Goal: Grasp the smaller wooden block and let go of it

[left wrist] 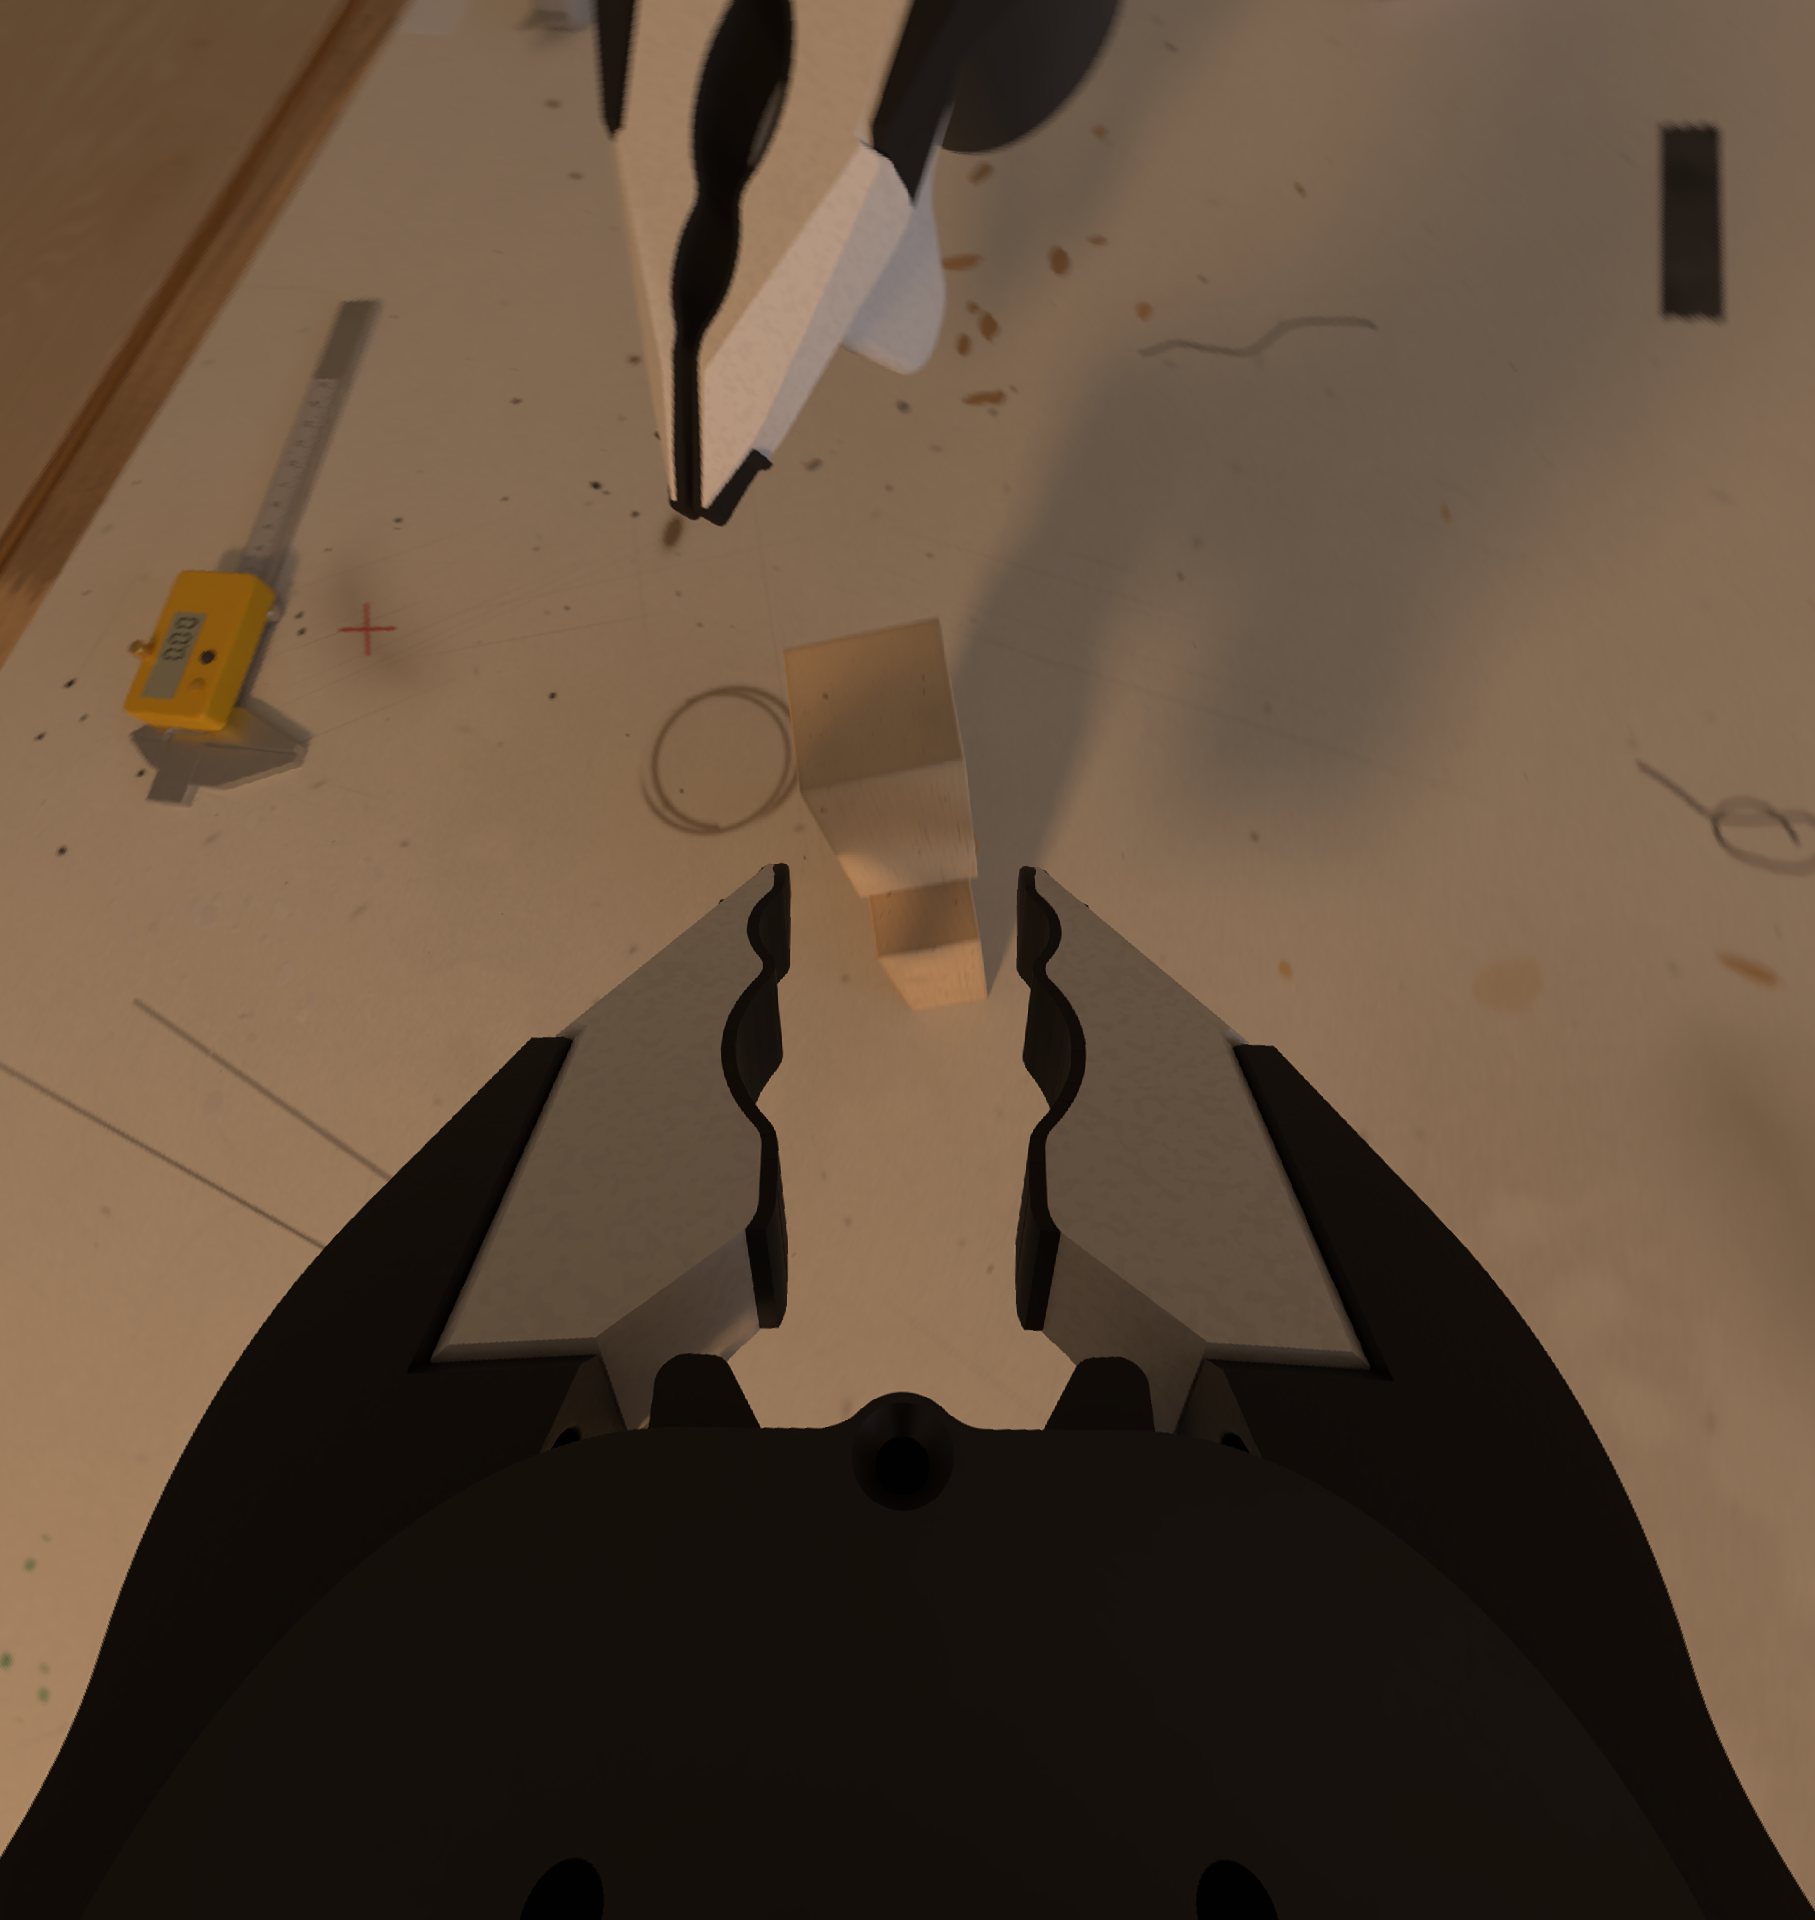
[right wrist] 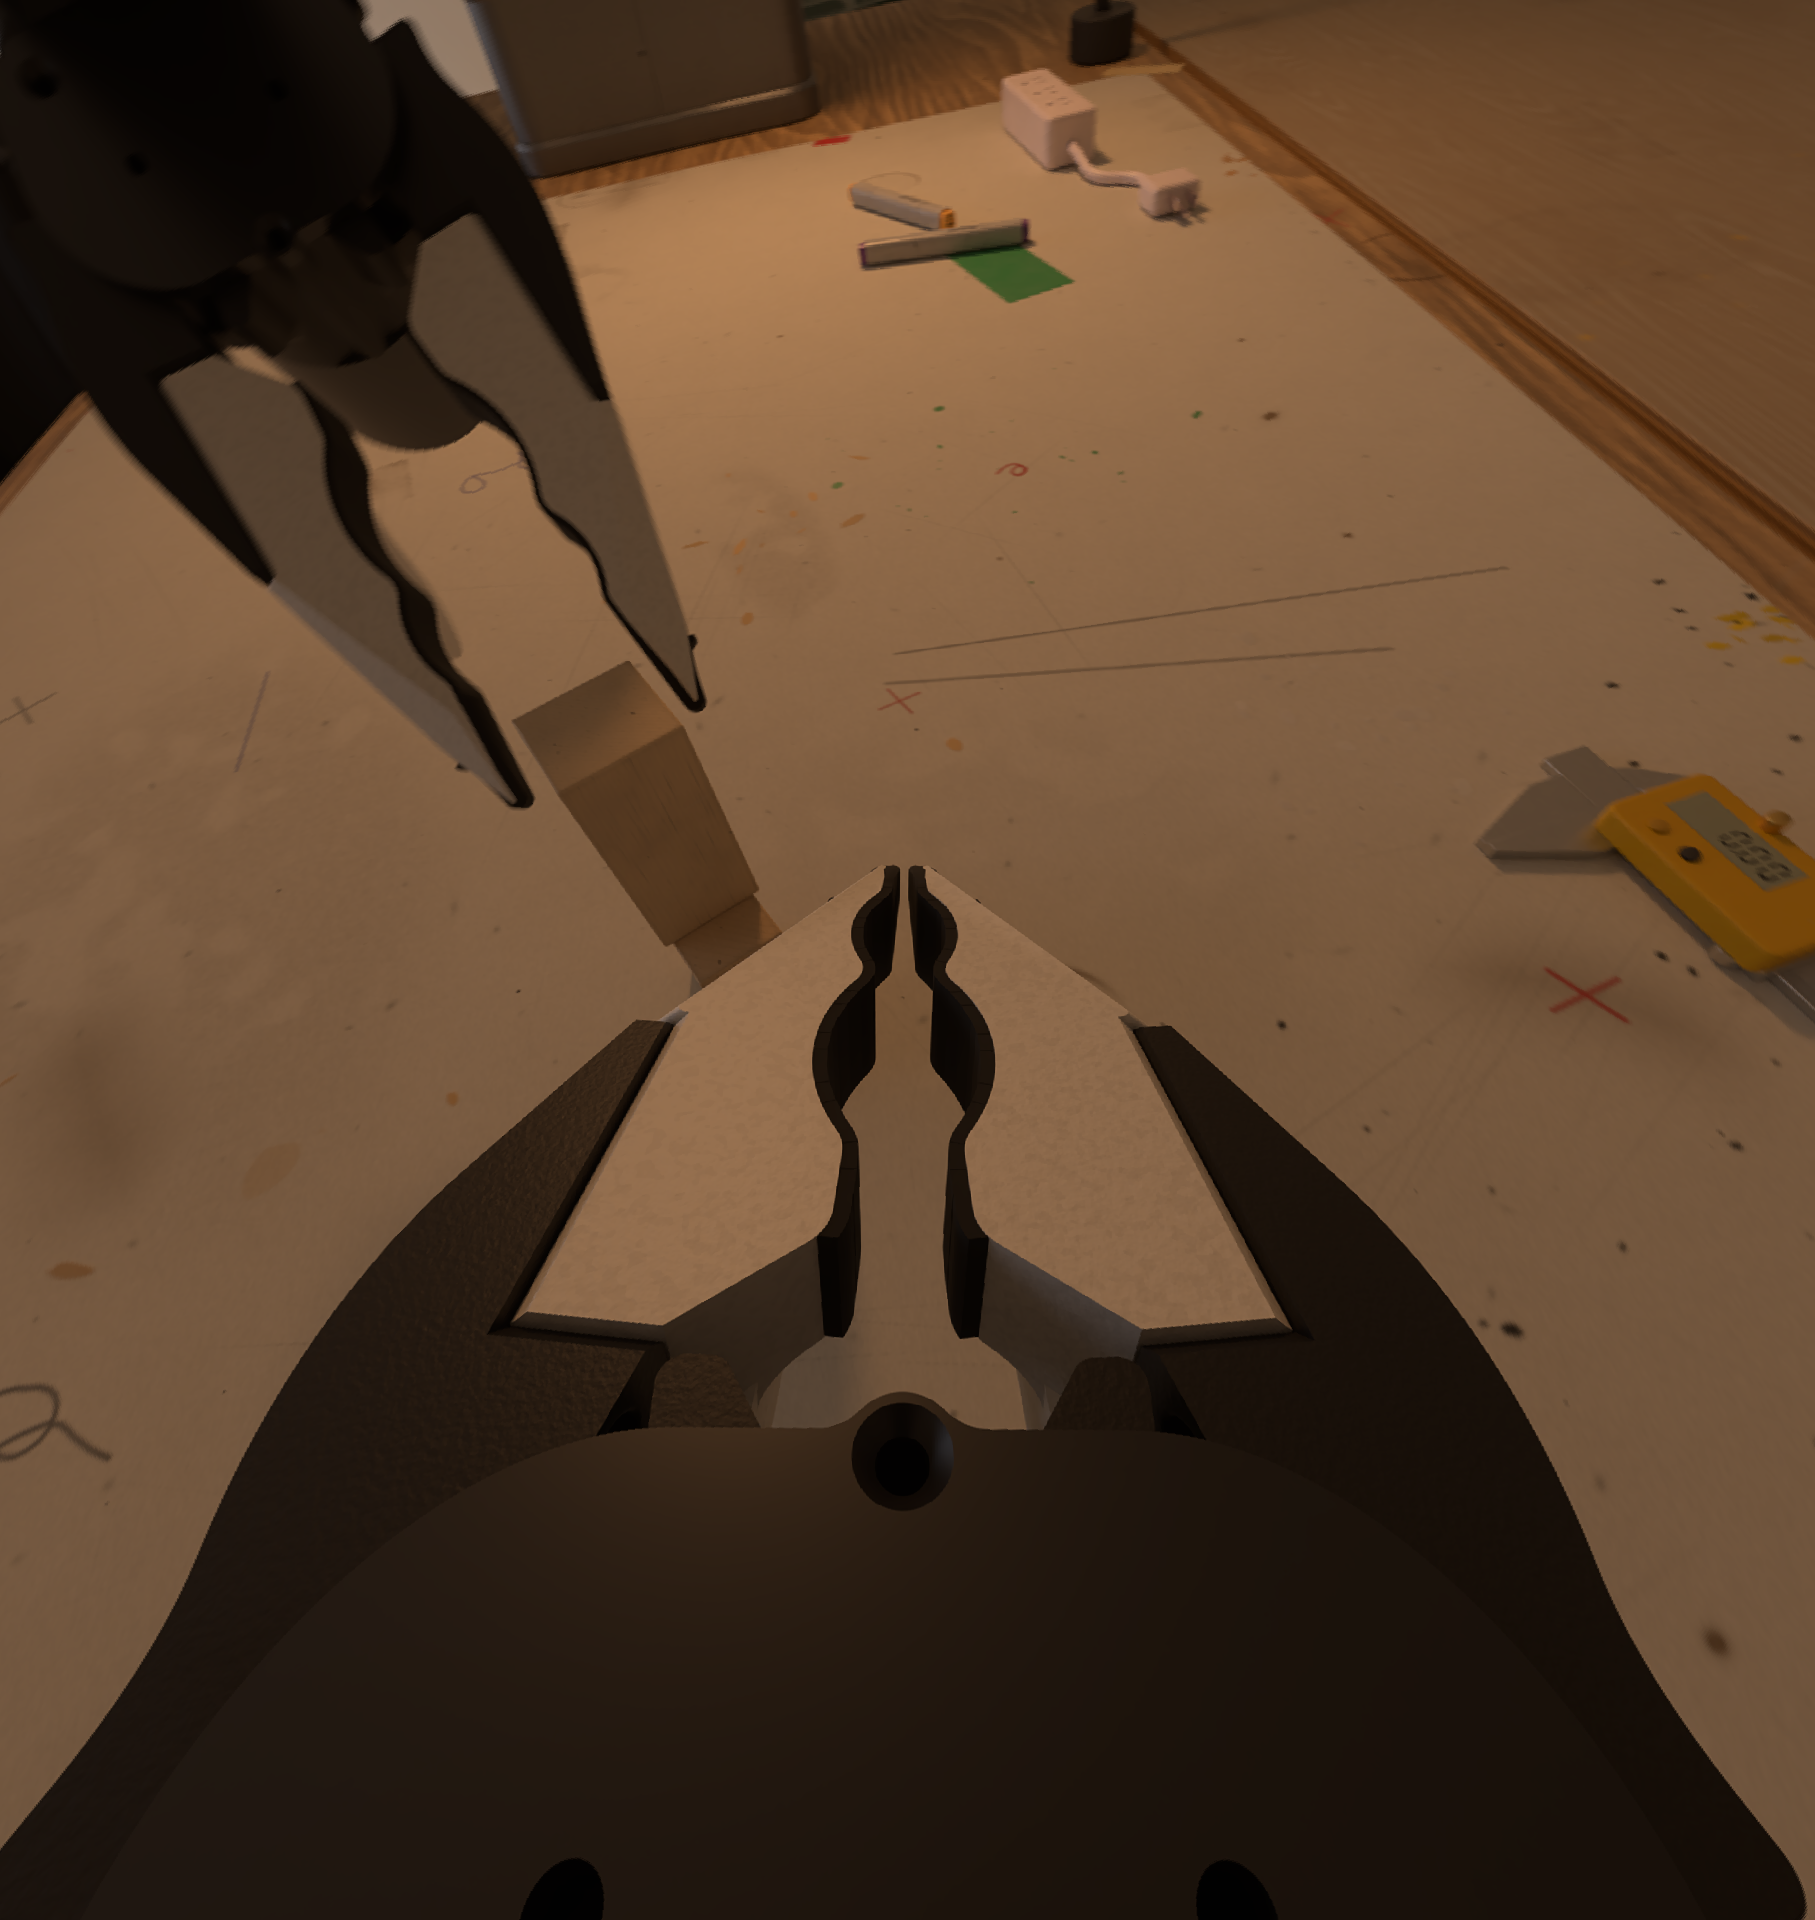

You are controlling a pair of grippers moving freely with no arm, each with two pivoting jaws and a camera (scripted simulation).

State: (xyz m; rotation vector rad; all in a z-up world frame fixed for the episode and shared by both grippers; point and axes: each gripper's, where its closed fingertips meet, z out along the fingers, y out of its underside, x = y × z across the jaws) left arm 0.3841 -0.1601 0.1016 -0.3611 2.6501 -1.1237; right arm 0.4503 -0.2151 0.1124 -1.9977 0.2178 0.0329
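Observation:
A tall larger wooden block (left wrist: 877,727) stands on the pale work surface. The smaller wooden block (left wrist: 929,951) shows at its lower end, touching it; I cannot tell whether it is under or beside it. My left gripper (left wrist: 905,883) is open and empty, its fingertips just short of the smaller block. In the right wrist view the left gripper (right wrist: 604,750) straddles the top of the larger block (right wrist: 643,800), and the smaller block (right wrist: 726,935) peeks out next to my right gripper (right wrist: 904,875). The right gripper is shut and empty; it also hangs in the left wrist view (left wrist: 700,509).
A yellow digital caliper (left wrist: 191,649) (right wrist: 1734,862) lies to one side. A wire ring (left wrist: 721,758) lies left of the blocks. A white power strip (right wrist: 1048,109), pens (right wrist: 944,239), a green patch (right wrist: 1012,275) and a grey bin (right wrist: 654,73) sit at the far end. A wooden edge (right wrist: 1609,364) borders the surface.

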